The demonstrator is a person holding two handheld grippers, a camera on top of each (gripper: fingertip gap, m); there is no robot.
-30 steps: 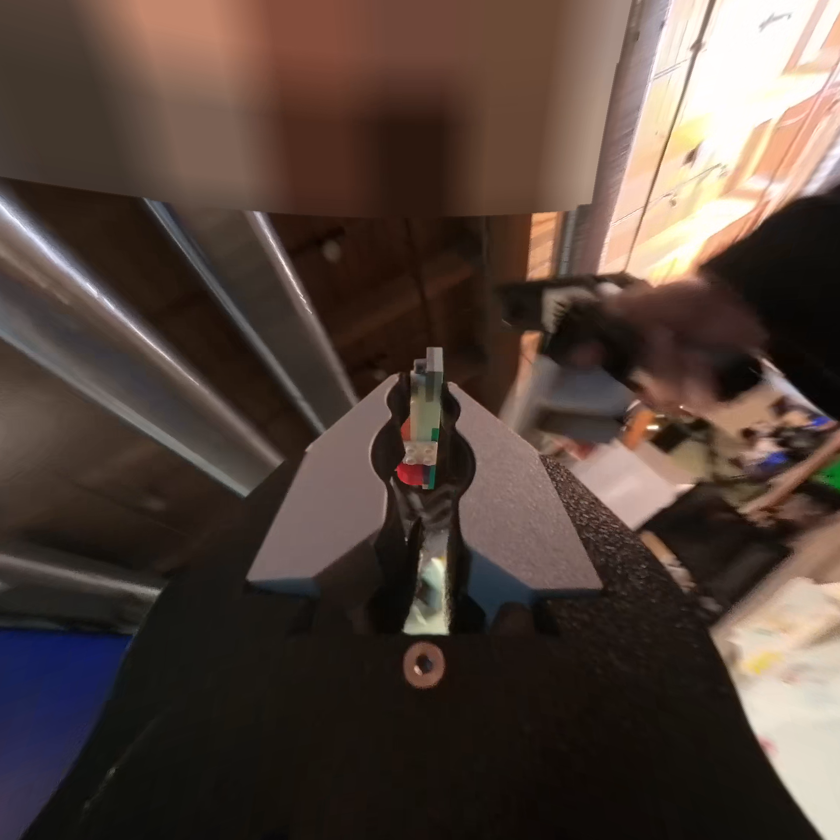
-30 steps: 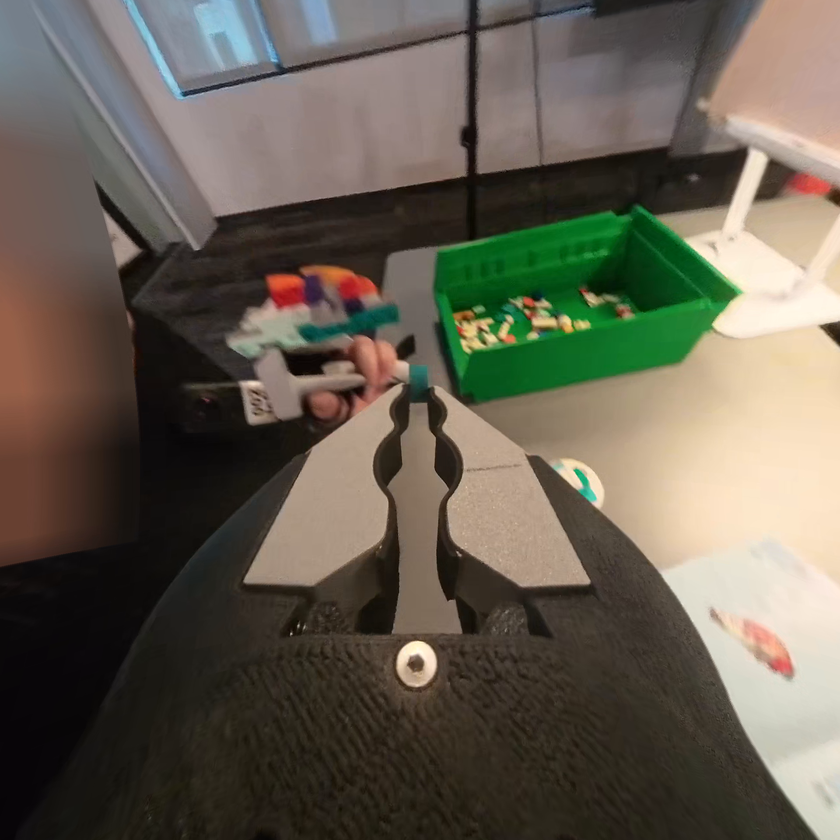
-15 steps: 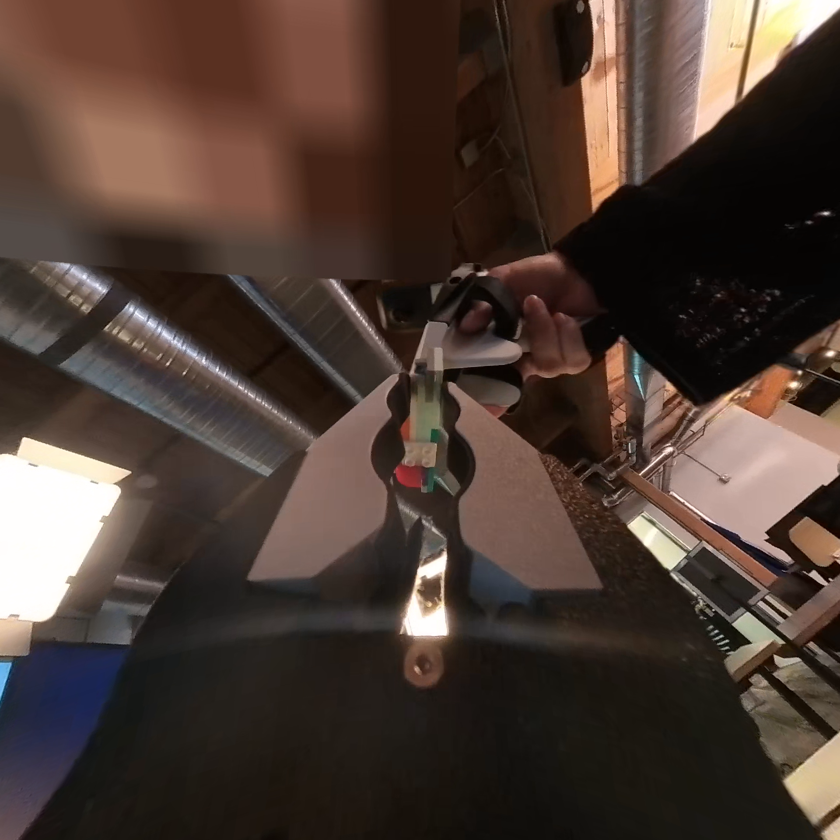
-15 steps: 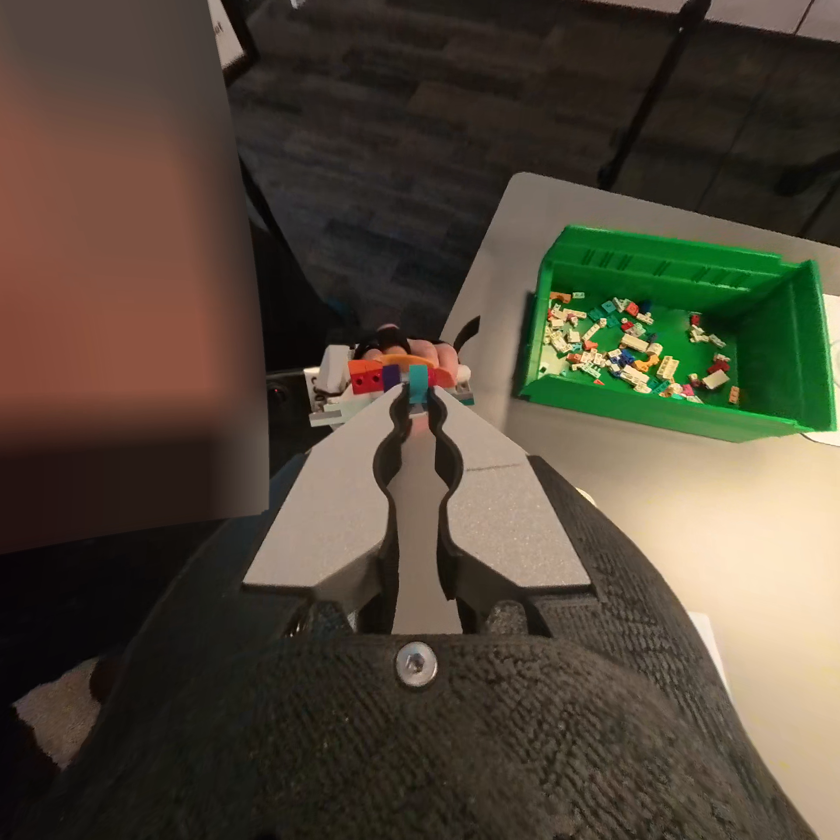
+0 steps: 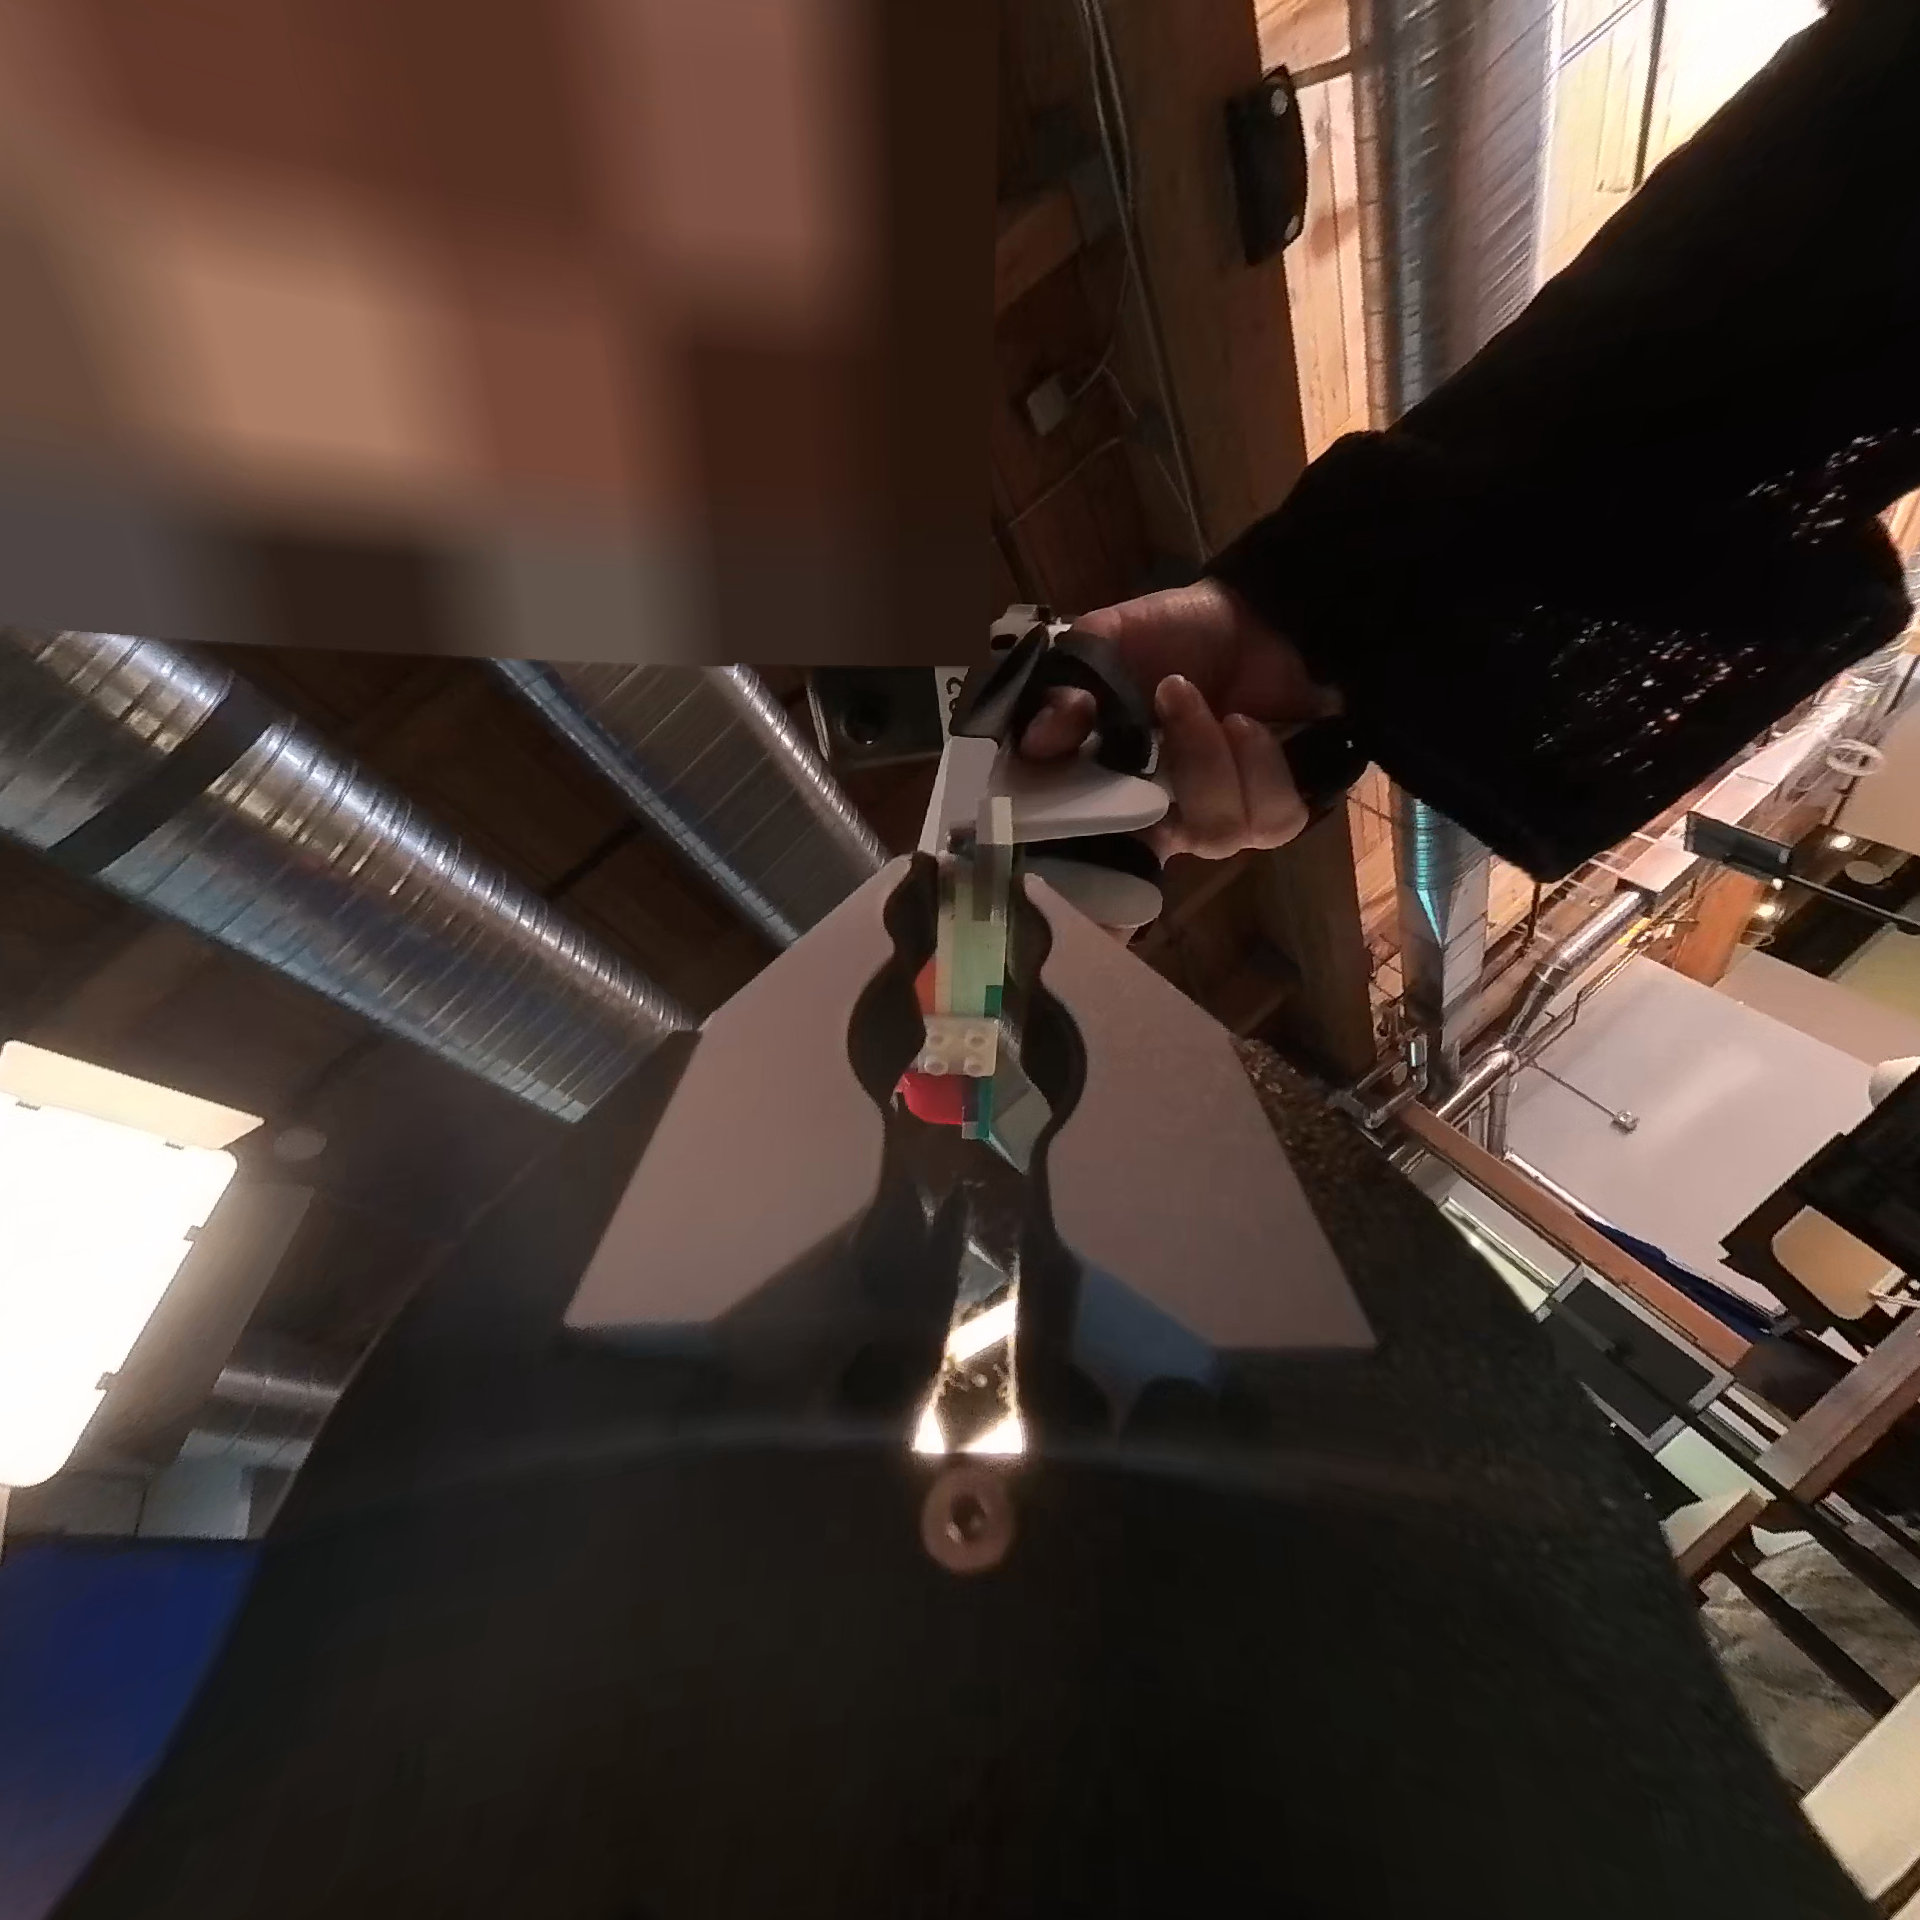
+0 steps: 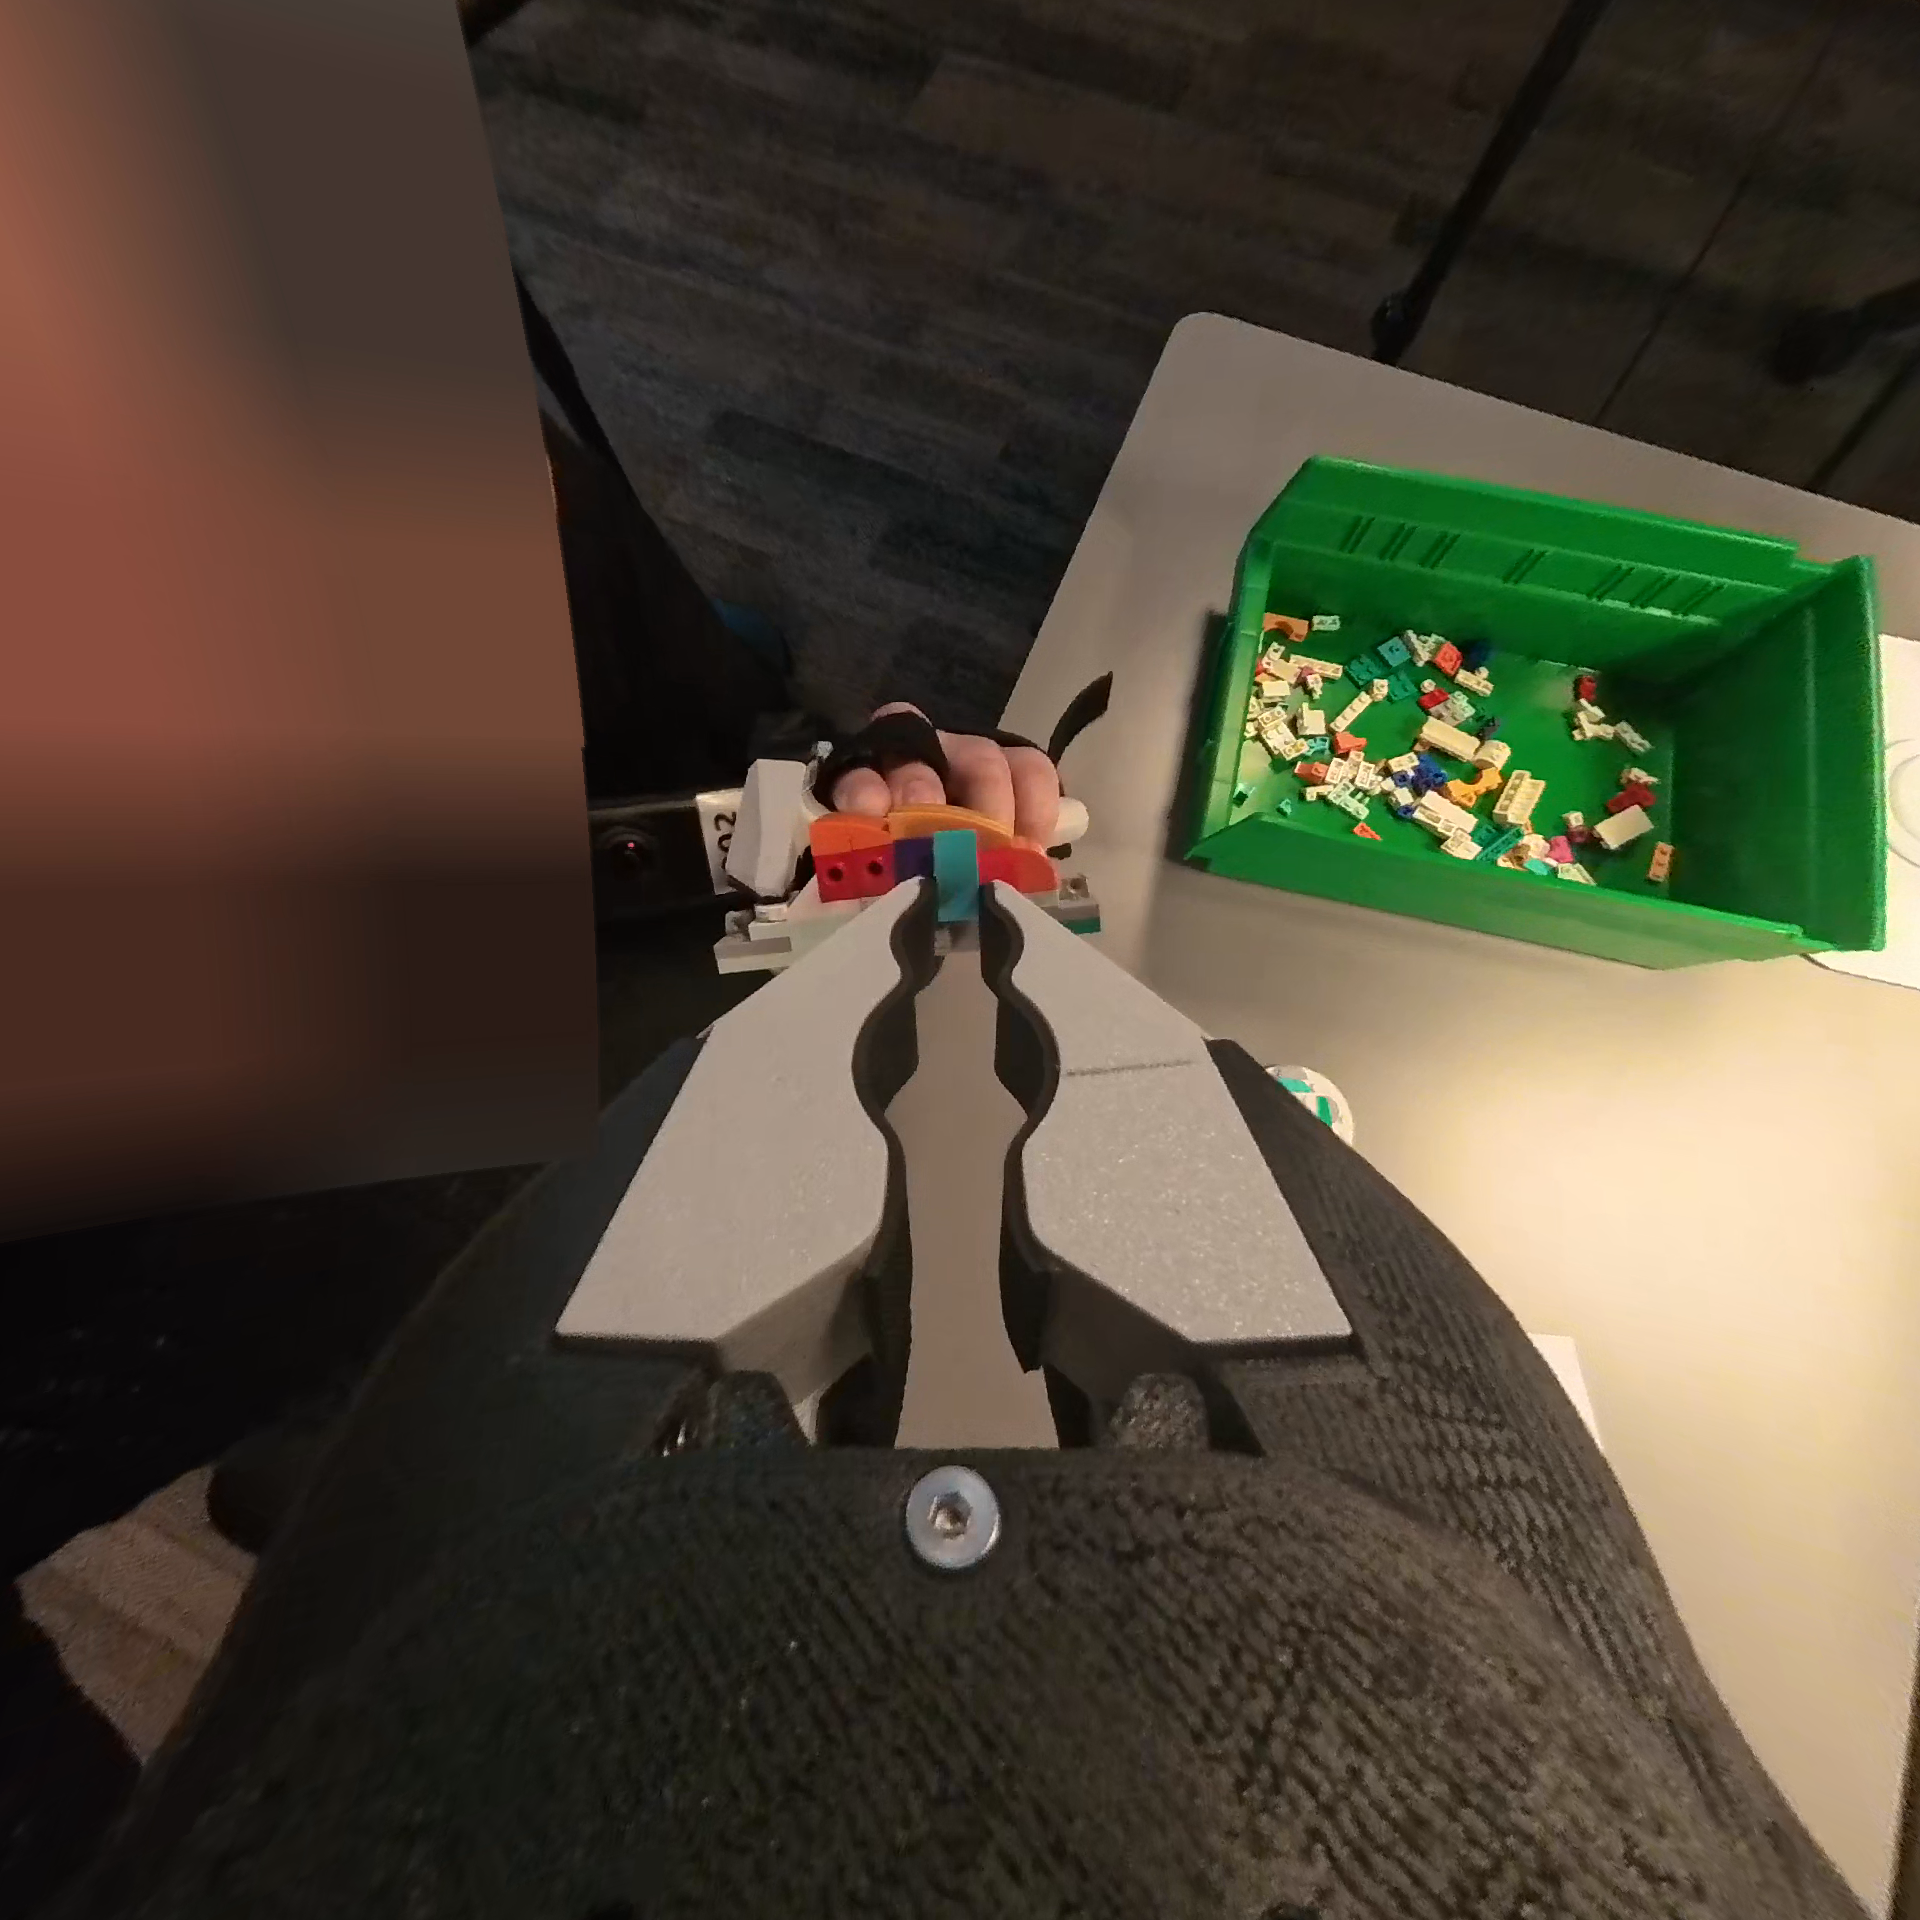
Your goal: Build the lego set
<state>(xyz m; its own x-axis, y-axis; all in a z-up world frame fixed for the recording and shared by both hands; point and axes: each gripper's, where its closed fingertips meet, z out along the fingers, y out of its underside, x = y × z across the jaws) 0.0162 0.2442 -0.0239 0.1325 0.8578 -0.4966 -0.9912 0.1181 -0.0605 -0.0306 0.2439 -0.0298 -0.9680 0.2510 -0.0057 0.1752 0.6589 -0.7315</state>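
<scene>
One green bin (image 6: 1538,914), two grippers, many loose bricks (image 6: 1444,748).

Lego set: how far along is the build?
Partly done: the left tool is shut on a multicoloured lego assembly of several joined bricks. In hand: the right tool pinches a teal piece right at that assembly; whether it is seated cannot be told. Left: many loose bricks lie in the green bin.

Right gripper (image 6: 956,902) jaws pinched teal brick (image 6: 954,875) against multicoloured lego build (image 6: 904,854); green bin (image 6: 1756,790) lay right of jaws.
</scene>
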